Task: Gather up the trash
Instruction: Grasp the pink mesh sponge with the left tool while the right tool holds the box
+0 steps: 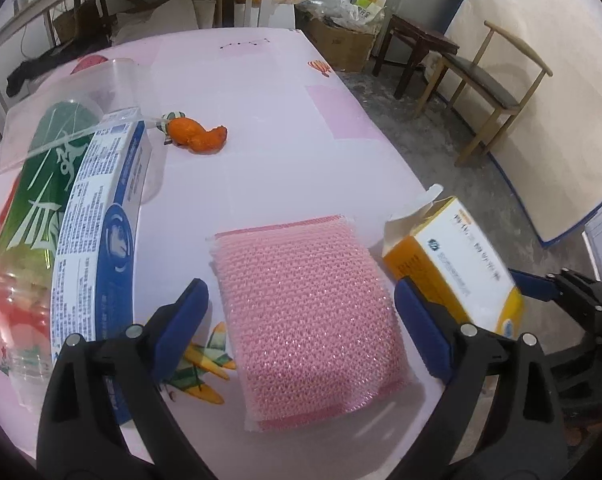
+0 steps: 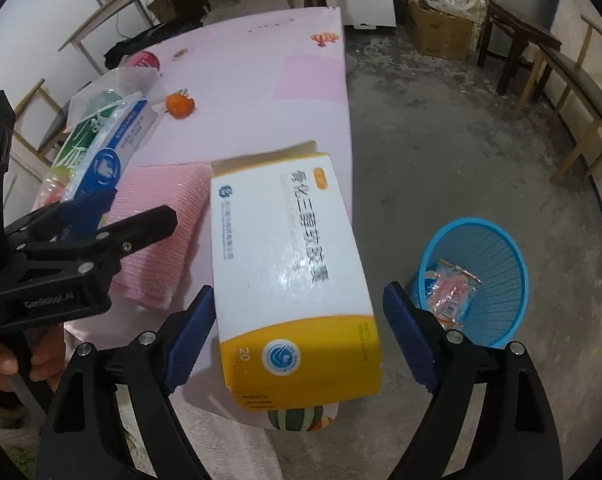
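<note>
Lying between the right hand-held gripper's [image 2: 297,334] parted, untouching fingers: yellow-white box [image 2: 289,256].

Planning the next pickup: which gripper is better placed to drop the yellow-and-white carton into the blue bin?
Right. The right gripper has its open fingers either side of the yellow-and-white cardboard carton, with the blue plastic bin beside it. The left gripper straddles the pink mesh sponge.

Readable print from my two wrist cameras

I read "20" on the yellow band of the white-and-yellow carton [image 2: 293,280], beside a round blue logo; its large Chinese characters stay unclear to me. "GenRobot.AI" stands on the left gripper [image 2: 101,216] body.
</note>
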